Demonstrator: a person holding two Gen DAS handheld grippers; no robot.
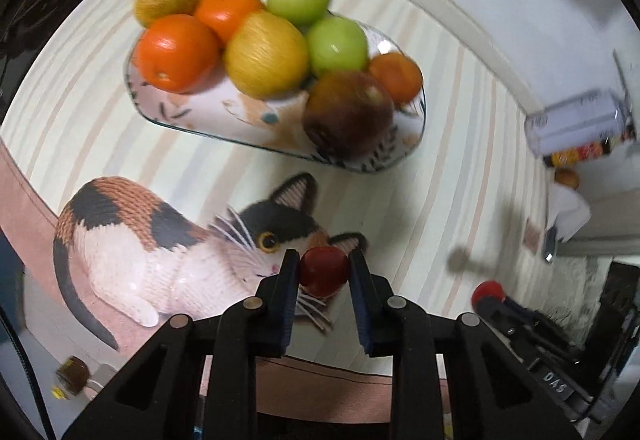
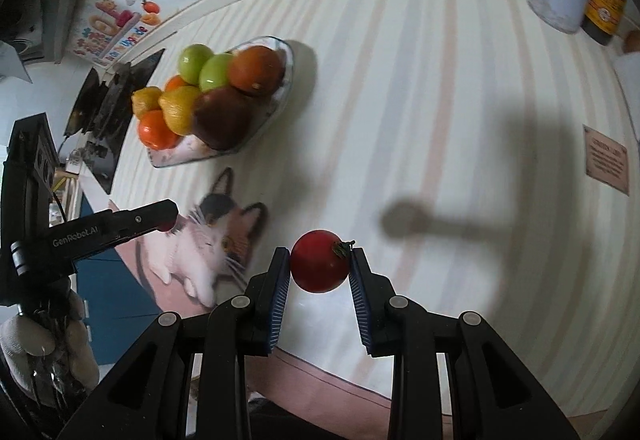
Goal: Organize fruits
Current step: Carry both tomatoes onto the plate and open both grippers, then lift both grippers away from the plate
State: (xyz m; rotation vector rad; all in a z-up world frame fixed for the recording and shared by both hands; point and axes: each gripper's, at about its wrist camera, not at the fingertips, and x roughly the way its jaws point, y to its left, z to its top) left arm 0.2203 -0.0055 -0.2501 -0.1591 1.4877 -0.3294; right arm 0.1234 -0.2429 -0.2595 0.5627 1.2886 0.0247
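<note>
On my left, the left gripper [image 1: 324,260] points steeply down over a striped tablecloth [image 2: 460,100], its two black fingers pinching a small red fruit [image 1: 323,271] by its sides. Just under it is a printed calico cat [image 1: 160,252] on the cloth, so I judge the fruit is held up off the table, though the picture alone does not settle how high. Beyond the cat, near the far edge of the table, sits the patterned dish [image 1: 208,120] where the fruit is being gathered: two oranges [image 1: 176,50], two yellowish fruits [image 1: 266,54], two green ones [image 1: 338,46], a dark reddish-brown fruit [image 1: 346,114] at the near right end, and another orange [image 1: 396,77] behind it. The pile fills most of the dish, with bare rim showing at the near left, which looks like the easiest spot for a small fruit. Further right, the right gripper [image 2: 320,264] also points down, squeezing a red tomato [image 2: 319,267] between its blue-ribbed pads, a green stem stub against the right pad. Its shadow falls on the cloth to the right, apart from the tomato, which suggests it is lifted clear. From this side the dish lies well to the upper left, so I judge both fruits are held ready to be carried there.
</note>
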